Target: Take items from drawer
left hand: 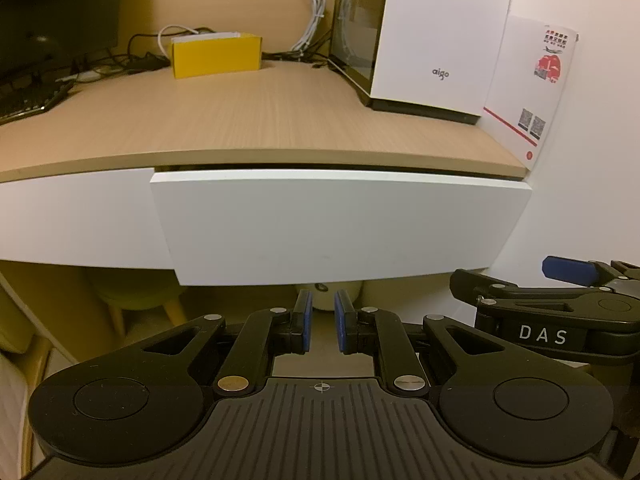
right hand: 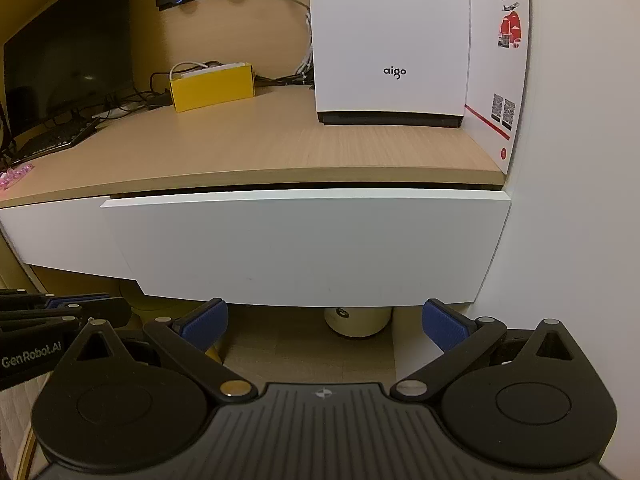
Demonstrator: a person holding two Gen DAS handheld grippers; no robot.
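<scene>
My left gripper [left hand: 321, 322] hangs below the white drawer [left hand: 332, 224], jaws nearly together with only a narrow gap and nothing between them. My right gripper [right hand: 324, 324] has its jaws spread wide and empty, just under the same drawer front. The drawer sits barely ajar beneath the desk [right hand: 260, 148]; I cannot see its contents. A yellow box [right hand: 212, 87] on the desk holds white papers.

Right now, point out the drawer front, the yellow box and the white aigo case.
drawer front [right hand: 304, 248]: right wrist view, middle of its white panel.
yellow box [right hand: 212, 88]: right wrist view, its front face.
white aigo case [left hand: 440, 36]: left wrist view, white side above the logo.
</scene>
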